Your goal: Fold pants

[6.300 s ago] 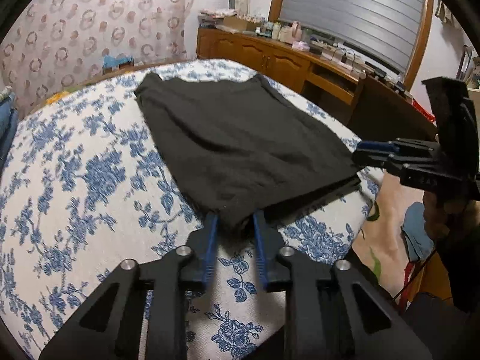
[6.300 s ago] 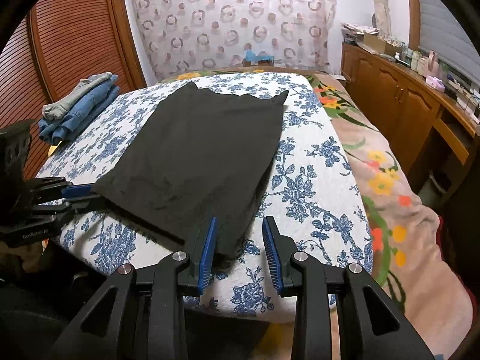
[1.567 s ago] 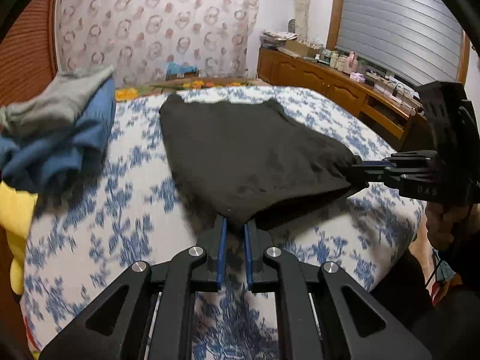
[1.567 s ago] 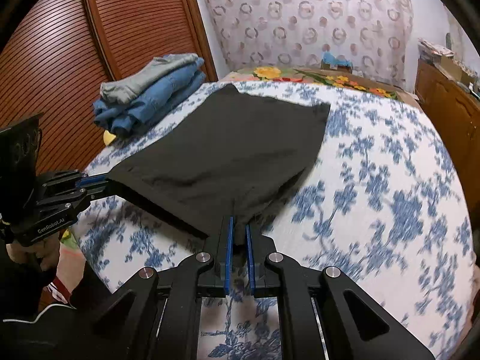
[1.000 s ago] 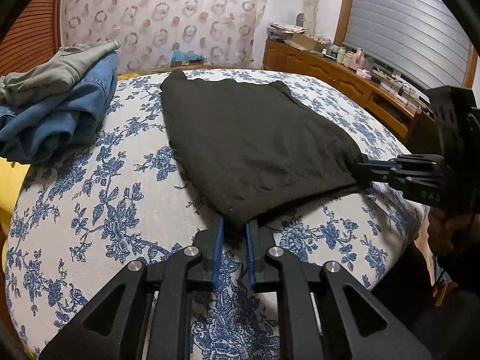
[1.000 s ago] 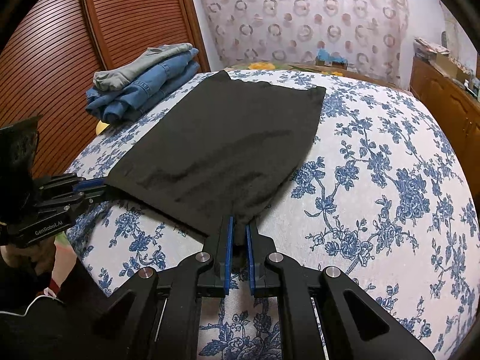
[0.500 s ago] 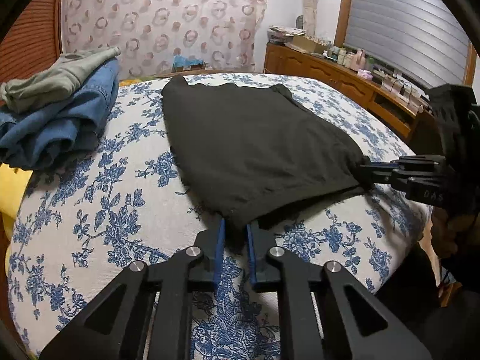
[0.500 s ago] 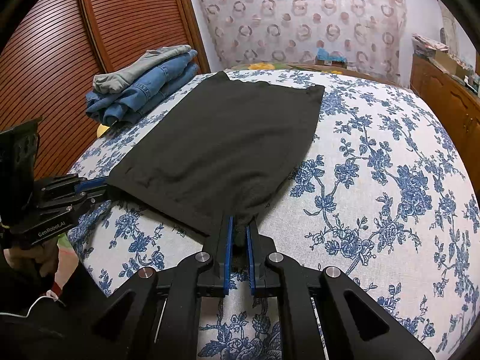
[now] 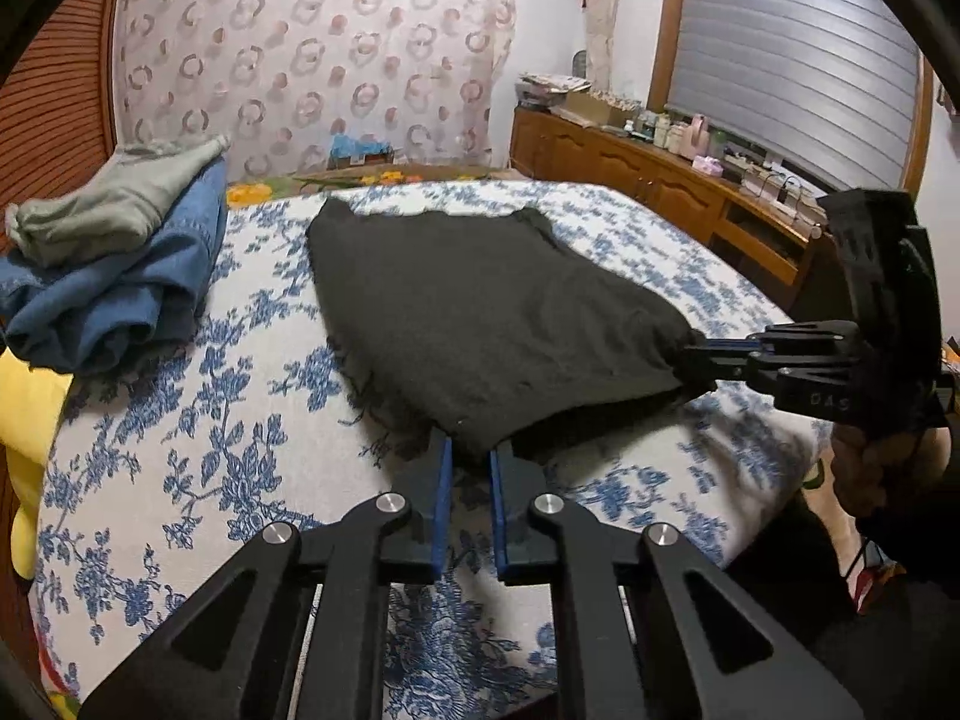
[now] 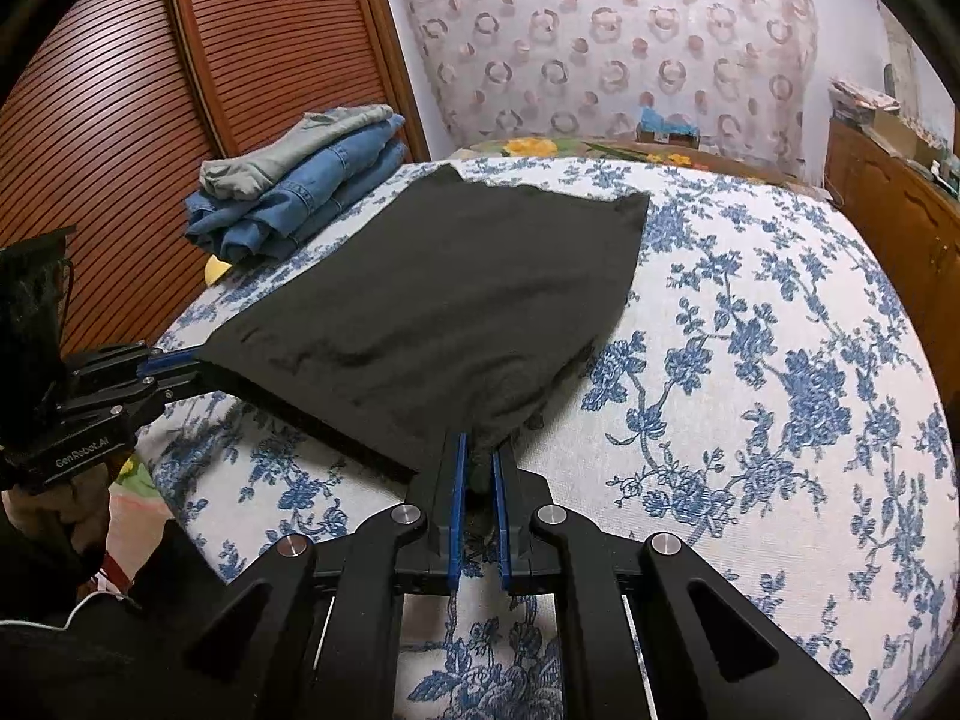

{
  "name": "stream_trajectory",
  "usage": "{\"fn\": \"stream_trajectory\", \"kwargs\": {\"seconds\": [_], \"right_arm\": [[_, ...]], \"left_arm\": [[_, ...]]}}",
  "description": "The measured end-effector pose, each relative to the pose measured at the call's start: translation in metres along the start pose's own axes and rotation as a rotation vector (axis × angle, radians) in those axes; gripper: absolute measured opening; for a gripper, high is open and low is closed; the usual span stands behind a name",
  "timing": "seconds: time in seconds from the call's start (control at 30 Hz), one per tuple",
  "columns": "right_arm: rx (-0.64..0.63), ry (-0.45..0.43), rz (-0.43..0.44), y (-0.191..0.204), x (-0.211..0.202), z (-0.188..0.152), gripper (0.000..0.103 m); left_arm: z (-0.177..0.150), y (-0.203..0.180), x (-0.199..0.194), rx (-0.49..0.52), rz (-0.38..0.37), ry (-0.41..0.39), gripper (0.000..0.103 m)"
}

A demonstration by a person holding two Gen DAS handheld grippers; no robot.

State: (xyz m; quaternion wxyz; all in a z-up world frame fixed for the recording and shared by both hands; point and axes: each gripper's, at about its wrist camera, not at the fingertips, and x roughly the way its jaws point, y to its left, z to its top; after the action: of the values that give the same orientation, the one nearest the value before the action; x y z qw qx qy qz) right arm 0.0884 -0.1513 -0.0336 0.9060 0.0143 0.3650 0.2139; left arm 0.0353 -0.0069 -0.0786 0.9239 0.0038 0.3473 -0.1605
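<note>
Black pants lie part-folded on the bed — left gripper and right gripper each clench a near corner; another fold likely remains.

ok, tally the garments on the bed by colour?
Black: 1, the black pants, near corners clamped by the left gripper and right gripper.
Blue denim: cannot tell how many folded pieces, blue denim stack.
Grey: 1, grey garment on top of the stack.
Total: at least 3.

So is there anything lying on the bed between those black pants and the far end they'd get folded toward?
Nothing visible: the black pants lie clear, and the jeans pile sits off to the side.
</note>
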Motion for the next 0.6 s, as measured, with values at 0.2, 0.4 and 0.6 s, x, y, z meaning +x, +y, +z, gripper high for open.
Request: {"fn": "stream_trajectory", "kwargs": {"seconds": [0.2,0.4,0.6], "right_arm": [[-0.005,-0.040,0.009,0.001,-0.022,0.003,0.008],[-0.021,-0.098,0.014,0.002,-0.049,0.009,0.008],[-0.046,-0.153,0.017,0.006,-0.076,0.013,0.008]], "left_arm": [[0.012,-0.007,-0.021,0.017,-0.026,-0.043,0.012],[0.024,-0.011,-0.042,0.017,-0.050,-0.093,0.011],[0.036,-0.016,-0.064,0.032,-0.056,-0.146,0.011]]}}
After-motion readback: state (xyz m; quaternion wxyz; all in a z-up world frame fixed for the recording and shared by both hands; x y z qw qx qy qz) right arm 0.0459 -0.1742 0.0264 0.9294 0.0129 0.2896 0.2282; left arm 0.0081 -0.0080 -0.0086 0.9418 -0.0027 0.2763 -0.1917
